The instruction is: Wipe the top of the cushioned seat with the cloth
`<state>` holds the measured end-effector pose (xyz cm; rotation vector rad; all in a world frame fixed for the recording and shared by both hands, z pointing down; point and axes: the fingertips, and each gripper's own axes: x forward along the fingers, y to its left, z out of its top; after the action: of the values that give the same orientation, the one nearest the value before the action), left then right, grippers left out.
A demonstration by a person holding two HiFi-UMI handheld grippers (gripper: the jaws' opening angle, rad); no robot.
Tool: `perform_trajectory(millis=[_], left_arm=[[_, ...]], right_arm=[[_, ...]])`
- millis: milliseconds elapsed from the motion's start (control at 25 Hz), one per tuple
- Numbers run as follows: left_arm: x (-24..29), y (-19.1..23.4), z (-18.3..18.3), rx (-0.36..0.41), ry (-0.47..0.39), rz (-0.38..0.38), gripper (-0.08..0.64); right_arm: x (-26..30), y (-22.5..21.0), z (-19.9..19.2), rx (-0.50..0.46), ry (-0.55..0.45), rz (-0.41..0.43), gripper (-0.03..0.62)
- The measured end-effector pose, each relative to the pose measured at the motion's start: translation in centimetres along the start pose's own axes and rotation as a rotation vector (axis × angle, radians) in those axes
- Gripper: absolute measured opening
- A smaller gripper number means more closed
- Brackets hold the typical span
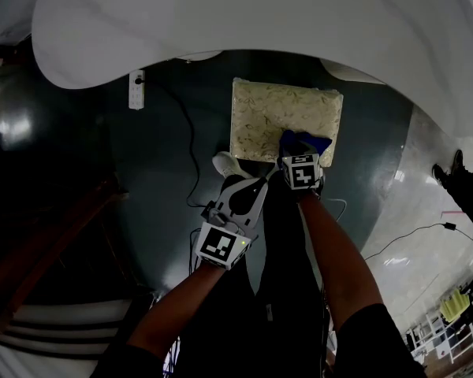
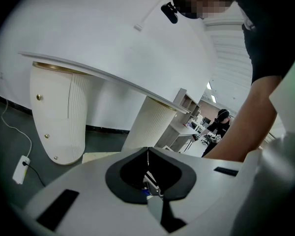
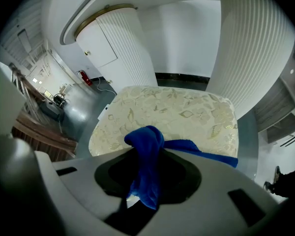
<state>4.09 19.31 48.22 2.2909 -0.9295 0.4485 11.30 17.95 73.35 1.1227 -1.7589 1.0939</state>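
Right gripper view: right gripper (image 3: 146, 178) clamps cloth (image 3: 145, 151) over cushioned seat (image 3: 172, 114).

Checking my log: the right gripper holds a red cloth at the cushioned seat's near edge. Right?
No: the cloth is blue, not red, as the right gripper view shows. The right gripper does hold it at the cushioned seat's near edge.

Blue cloth (image 3: 146, 149) bunched at nr edge of cream floral seat (image 3: 172, 109).
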Motion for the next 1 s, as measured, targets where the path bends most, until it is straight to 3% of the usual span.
perform_trajectory(millis=[1000], left_arm=[[5.8,-6.5,0.8,0.041,0.061,-0.09,0.017]], right_arm=[[-4.6,-7.8,-2.1,-0.028,0.0,0.026,0.127]])
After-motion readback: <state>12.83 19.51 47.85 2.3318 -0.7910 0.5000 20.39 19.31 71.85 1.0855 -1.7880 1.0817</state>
